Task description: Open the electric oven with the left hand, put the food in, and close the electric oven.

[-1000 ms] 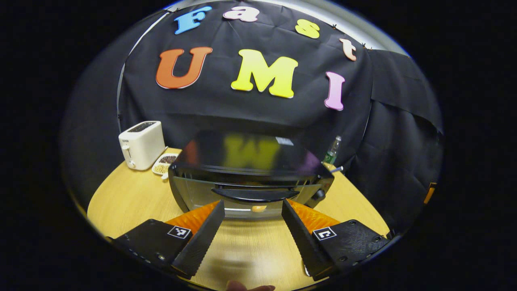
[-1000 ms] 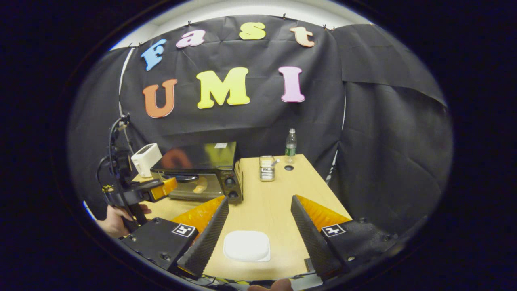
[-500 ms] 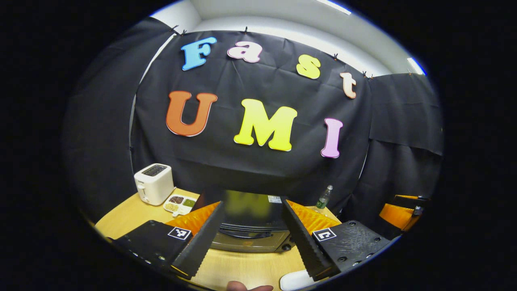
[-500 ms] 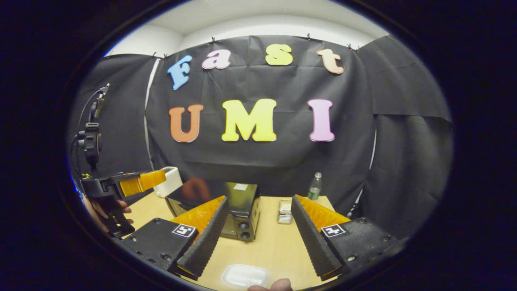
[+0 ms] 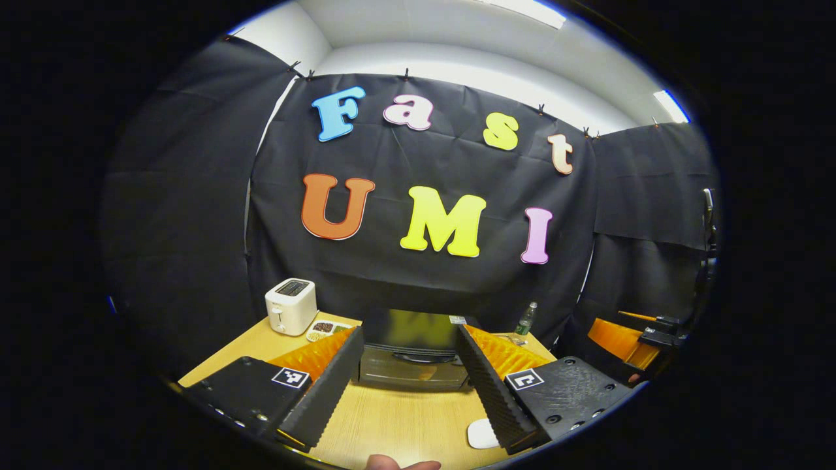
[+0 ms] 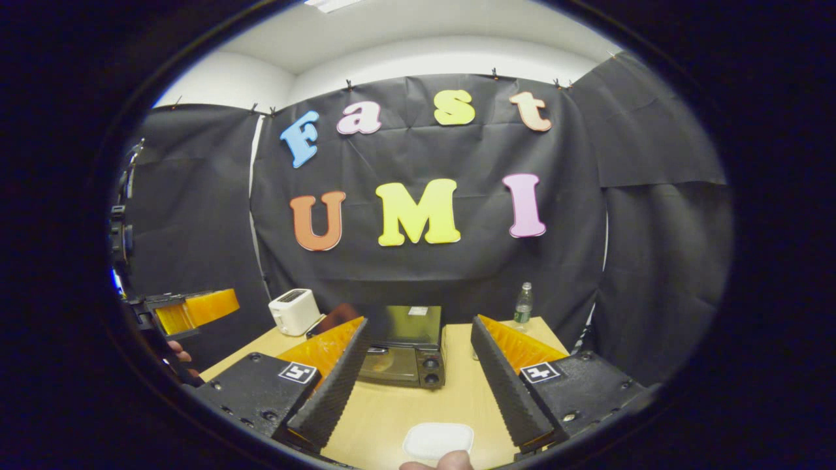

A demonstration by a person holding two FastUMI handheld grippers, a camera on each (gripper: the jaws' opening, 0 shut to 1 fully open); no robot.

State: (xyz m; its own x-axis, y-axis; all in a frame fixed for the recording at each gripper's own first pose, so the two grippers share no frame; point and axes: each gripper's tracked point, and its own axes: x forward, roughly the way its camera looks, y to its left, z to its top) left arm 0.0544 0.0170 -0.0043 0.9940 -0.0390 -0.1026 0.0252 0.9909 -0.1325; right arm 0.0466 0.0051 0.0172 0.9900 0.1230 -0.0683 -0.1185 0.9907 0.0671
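The black electric oven (image 5: 411,356) stands on the wooden table (image 5: 392,424) with its glass door shut. A small orange-brown shape (image 5: 428,373) shows behind the glass. My left gripper (image 5: 408,328) is open and empty, held back from the oven and facing it. My right gripper (image 6: 418,320) is also open and empty, and looks at the oven (image 6: 406,349) from farther off. A white plate (image 6: 437,440) lies on the table below it, with nothing on it. The left gripper (image 6: 196,307) appears at the far left, a hand (image 6: 177,356) under it. The right gripper (image 5: 627,336) appears at the far right.
A white toaster (image 5: 290,314) and a divided snack dish (image 5: 324,329) stand left of the oven. A plastic bottle (image 5: 524,320) stands behind its right side. The plate's edge (image 5: 482,434) lies near the table's front. Black cloth walls close in the table.
Both grippers have drawn back and lifted away from the oven, which looks smaller and farther. The left gripper has left the door handle. Both stay open.
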